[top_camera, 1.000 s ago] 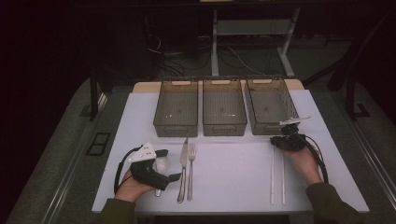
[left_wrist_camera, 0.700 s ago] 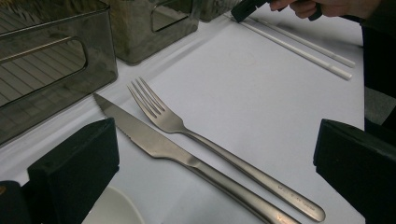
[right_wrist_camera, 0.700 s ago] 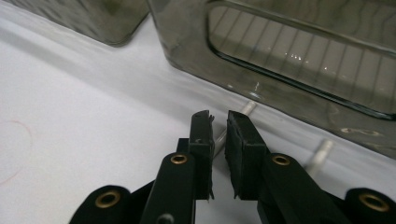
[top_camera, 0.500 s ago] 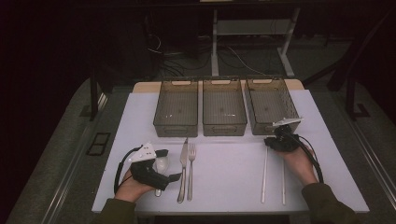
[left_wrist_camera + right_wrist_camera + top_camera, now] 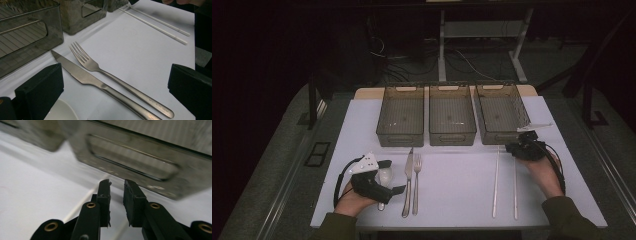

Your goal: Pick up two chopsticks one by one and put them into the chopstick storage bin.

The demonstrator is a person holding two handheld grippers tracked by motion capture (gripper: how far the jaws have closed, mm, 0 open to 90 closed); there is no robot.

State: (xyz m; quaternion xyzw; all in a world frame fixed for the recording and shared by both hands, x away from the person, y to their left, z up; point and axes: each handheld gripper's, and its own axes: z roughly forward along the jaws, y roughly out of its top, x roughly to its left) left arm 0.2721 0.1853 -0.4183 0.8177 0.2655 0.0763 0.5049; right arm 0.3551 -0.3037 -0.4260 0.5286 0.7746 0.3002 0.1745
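Right gripper [image 5: 518,148]: jaws narrowly parted, just been opening, nothing between them, poised over the far ends of two white chopsticks [image 5: 496,182] lying lengthwise toward the person before the right-hand bin [image 5: 517,107]; left gripper [image 5: 387,176], jaws wide, far off.

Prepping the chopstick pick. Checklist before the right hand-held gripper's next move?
1. Right hand-held gripper empty: ok. Its jaws have just been opening, the gap is narrow, and nothing is between them.
2. Chopsticks free to grasp: ok. Both lie flat on the table, apart from each other.
3. Jaws lined up on one chopstick: cannot tell. One runs under a jaw in the right gripper view, not between the two.
4. Right bin ready: ok. Nothing is seen inside.
5. Left hand-held gripper out of the way: ok. It is open, beside the knife.
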